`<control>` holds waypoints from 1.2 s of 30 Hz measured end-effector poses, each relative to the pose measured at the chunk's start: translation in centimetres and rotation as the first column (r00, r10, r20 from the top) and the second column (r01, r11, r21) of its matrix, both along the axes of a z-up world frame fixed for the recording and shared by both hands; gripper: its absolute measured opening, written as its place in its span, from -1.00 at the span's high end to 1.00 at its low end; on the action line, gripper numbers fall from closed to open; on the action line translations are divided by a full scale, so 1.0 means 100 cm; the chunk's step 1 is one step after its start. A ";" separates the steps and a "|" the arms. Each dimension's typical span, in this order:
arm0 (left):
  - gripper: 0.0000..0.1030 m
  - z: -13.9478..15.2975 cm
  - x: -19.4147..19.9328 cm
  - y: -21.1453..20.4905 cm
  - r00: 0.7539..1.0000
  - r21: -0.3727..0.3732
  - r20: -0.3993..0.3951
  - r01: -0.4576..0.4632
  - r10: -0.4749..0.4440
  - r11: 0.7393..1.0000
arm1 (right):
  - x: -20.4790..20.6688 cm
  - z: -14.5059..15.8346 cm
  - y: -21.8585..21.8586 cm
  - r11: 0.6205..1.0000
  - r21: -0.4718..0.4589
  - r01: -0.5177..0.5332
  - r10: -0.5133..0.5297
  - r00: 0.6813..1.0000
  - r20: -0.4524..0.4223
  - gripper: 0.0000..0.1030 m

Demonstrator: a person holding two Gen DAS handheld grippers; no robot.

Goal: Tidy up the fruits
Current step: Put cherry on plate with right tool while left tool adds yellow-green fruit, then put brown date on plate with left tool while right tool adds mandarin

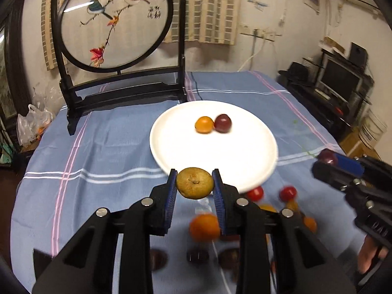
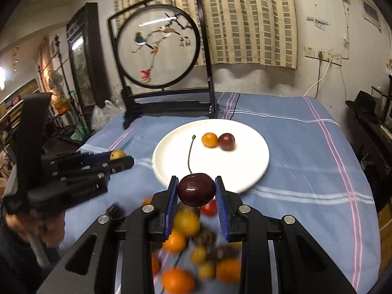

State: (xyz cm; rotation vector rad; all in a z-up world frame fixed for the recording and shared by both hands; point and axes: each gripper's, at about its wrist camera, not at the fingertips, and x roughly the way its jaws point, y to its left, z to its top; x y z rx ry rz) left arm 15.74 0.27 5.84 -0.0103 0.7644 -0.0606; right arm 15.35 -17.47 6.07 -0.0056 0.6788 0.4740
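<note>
My left gripper [image 1: 194,183] is shut on a yellow-brown round fruit [image 1: 194,182], held above the near rim of the white plate [image 1: 186,147]. My right gripper [image 2: 196,189] is shut on a dark red cherry [image 2: 196,189] with a long green stem, above the plate's [image 2: 245,169] near rim. On the plate lie a small orange fruit [image 1: 204,124] and a dark red fruit [image 1: 223,123], touching. Several loose orange, yellow, red and dark fruits [image 2: 181,223] lie blurred on the cloth under the grippers. The right gripper also shows in the left wrist view [image 1: 328,161], the left in the right wrist view [image 2: 120,158].
A blue checked tablecloth [image 1: 98,147] covers the table. A black wooden stand with a round embroidered bird screen [image 1: 115,22] stands at the back left of the plate. A plastic bag [image 1: 31,122] sits off the table's left. Dark furniture with a monitor [image 1: 340,78] is at right.
</note>
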 end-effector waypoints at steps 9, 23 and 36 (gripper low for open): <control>0.47 -0.051 0.069 -0.004 0.990 0.016 -0.135 -0.032 0.034 0.999 | 0.072 -0.057 0.028 0.999 -0.039 0.014 -0.020 0.989 -0.146 0.41; -0.37 -0.043 0.055 -0.009 0.995 0.076 -0.076 -0.064 0.070 0.995 | 0.067 -0.058 0.006 0.999 0.013 0.053 -0.050 0.981 -0.186 -0.03; -0.57 -0.040 -0.041 0.038 0.992 0.019 -0.057 -0.113 0.114 0.993 | -0.031 -0.068 -0.044 0.992 0.036 0.121 -0.114 0.981 -0.157 -0.30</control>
